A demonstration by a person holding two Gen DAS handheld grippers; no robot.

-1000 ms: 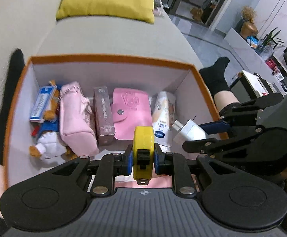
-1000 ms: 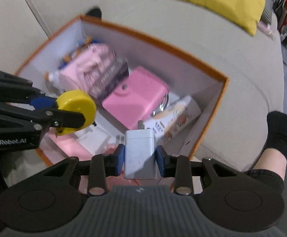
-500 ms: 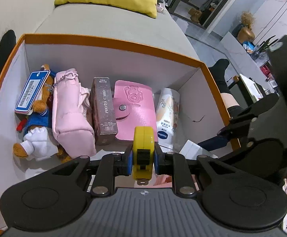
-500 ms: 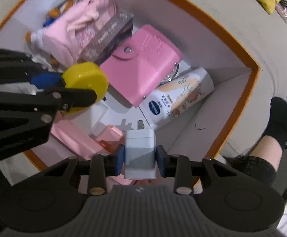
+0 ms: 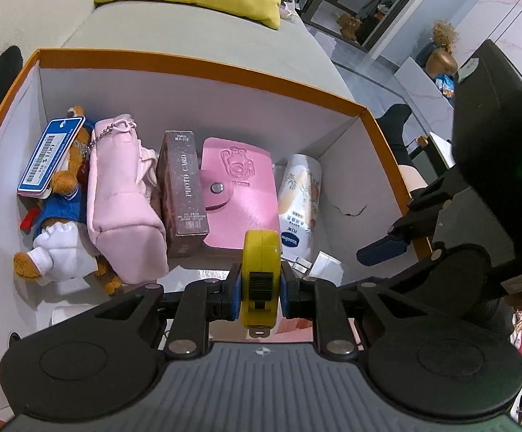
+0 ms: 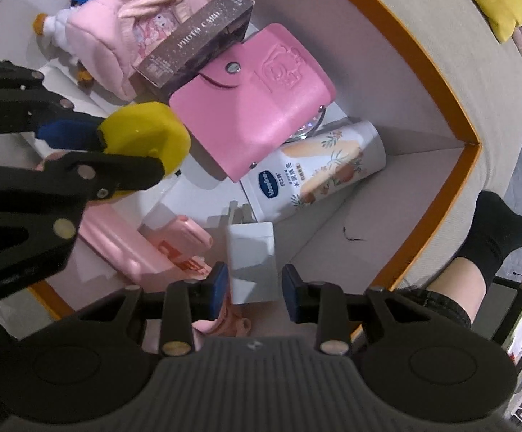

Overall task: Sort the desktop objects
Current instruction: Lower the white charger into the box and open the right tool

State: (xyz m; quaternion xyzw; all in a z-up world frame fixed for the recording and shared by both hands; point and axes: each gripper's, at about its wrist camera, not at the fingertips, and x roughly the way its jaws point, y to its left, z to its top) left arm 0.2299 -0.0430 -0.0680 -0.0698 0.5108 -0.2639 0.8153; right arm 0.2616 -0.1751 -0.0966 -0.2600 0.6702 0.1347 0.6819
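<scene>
Both hands are over the orange box [image 5: 203,60] on the sofa, putting things away. The left hand-held gripper [image 5: 260,285] squeezes the yellow tape measure [image 5: 261,270] and holds it above the box floor, near the pink wallet [image 5: 241,194]. The right hand-held gripper [image 6: 255,286] points down with the white charger [image 6: 252,261] between its pads. There is a small gap on the right side, so it looks let go, with the charger lying beside the lotion tube [image 6: 318,167]. Next, I think the right hand lifts away, and the left lowers the tape measure into a free spot and lets go.
</scene>
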